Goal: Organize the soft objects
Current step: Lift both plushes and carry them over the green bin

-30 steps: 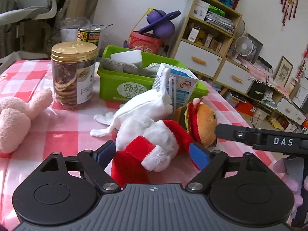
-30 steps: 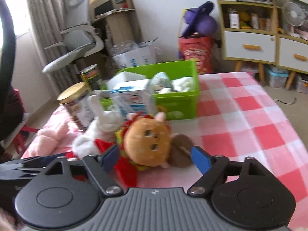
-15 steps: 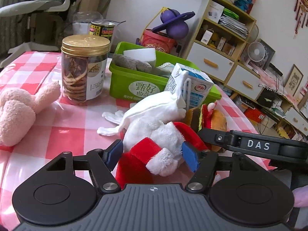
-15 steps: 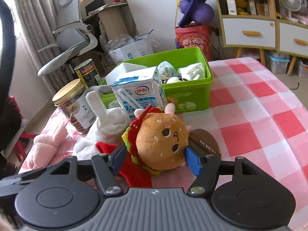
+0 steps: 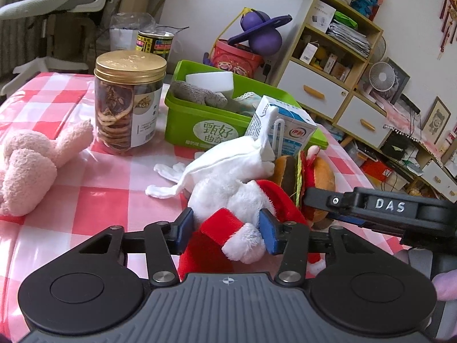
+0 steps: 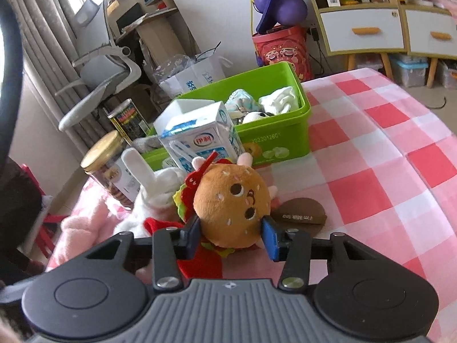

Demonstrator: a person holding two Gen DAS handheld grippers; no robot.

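Bin (image 6: pixel 274 140): cloths and small soft items already inside.
Table (image 6: pixel 371 171): three plush toys still out.
Left gripper (image 5: pixel 225 230): jaws just closing, clamped on white rabbit (image 5: pixel 228 197).
Right gripper (image 6: pixel 231 235): jaws just closing, squeezing burger plush (image 6: pixel 231 203).
Pink plush (image 5: pixel 28 165): untouched, far left.

Glossy plastic checked tablecloth (image 5: pixel 94 177) under fluffy cloth toys: a white-and-red plush (image 5: pixel 228 200), a short-pile burger plush (image 6: pixel 232 200), a shaggy pink plush (image 5: pixel 28 165). Behind them, a shiny green plastic bin (image 5: pixel 205 120), waxy paper carton (image 5: pixel 285 128), clear jar (image 5: pixel 127 114) with brushed gold metal lid.
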